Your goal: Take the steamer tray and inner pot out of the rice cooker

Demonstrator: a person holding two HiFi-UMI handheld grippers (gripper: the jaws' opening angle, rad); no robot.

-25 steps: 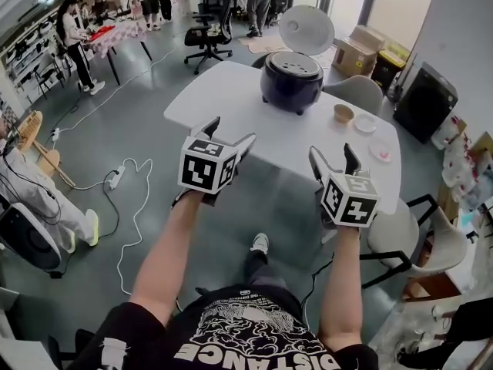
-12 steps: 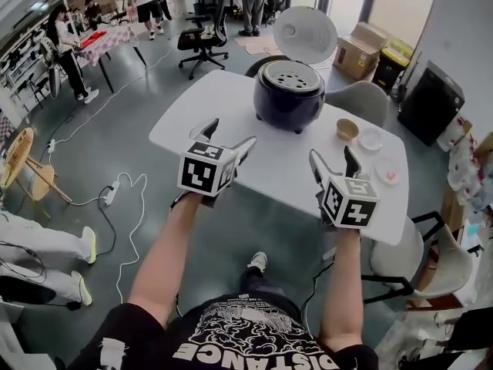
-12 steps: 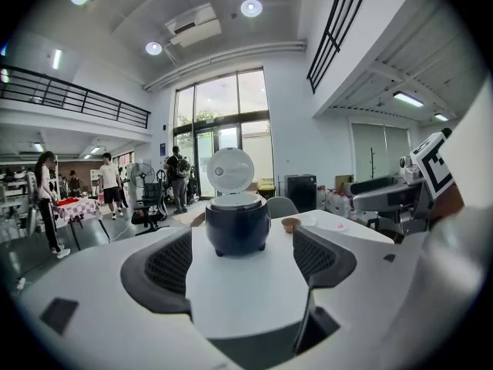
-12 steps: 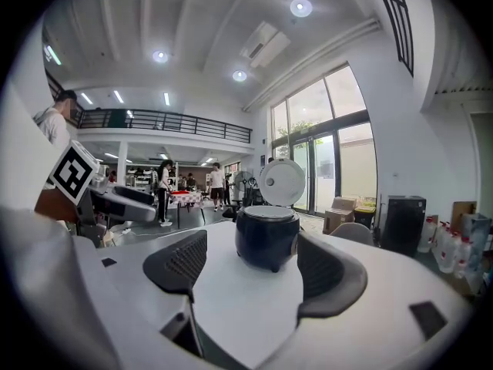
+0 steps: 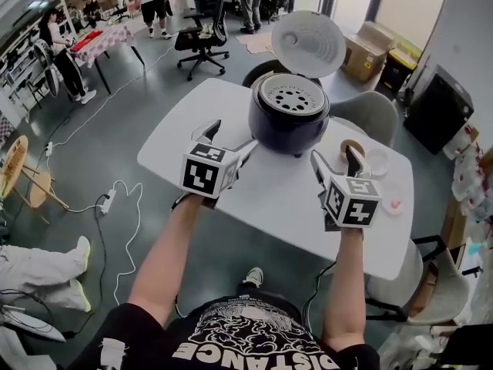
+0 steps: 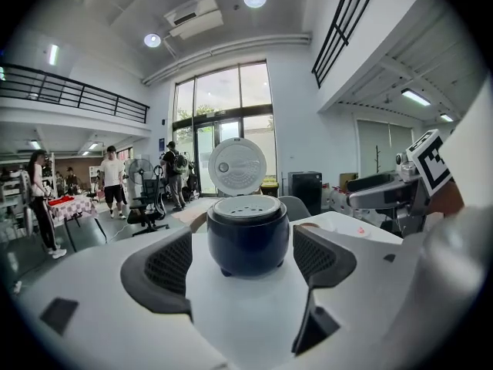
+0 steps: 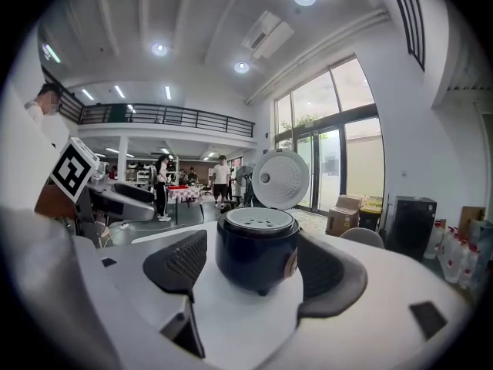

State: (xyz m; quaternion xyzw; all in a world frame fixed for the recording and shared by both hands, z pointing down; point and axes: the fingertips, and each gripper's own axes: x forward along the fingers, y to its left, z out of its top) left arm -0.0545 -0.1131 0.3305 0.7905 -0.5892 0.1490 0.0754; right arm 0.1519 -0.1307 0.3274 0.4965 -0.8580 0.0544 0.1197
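Note:
A dark blue rice cooker (image 5: 289, 118) stands on the white table (image 5: 254, 199) with its white lid (image 5: 308, 43) swung up. A white perforated steamer tray (image 5: 290, 93) sits in its top. The inner pot is hidden beneath the tray. My left gripper (image 5: 228, 136) is open, held over the table's near left part, short of the cooker (image 6: 248, 233). My right gripper (image 5: 337, 158) is open too, just right of the cooker (image 7: 256, 251). Neither touches anything.
A small brown bowl (image 5: 352, 148), a clear dish (image 5: 378, 161) and a white saucer (image 5: 393, 204) lie on the table's right side. Grey chairs (image 5: 370, 112) stand behind the table. People and an office chair (image 5: 199, 37) are farther back.
Both grippers and the view have advanced toward the table; the cooker is now much closer and the grippers are over the tabletop. Both jaws stay open.

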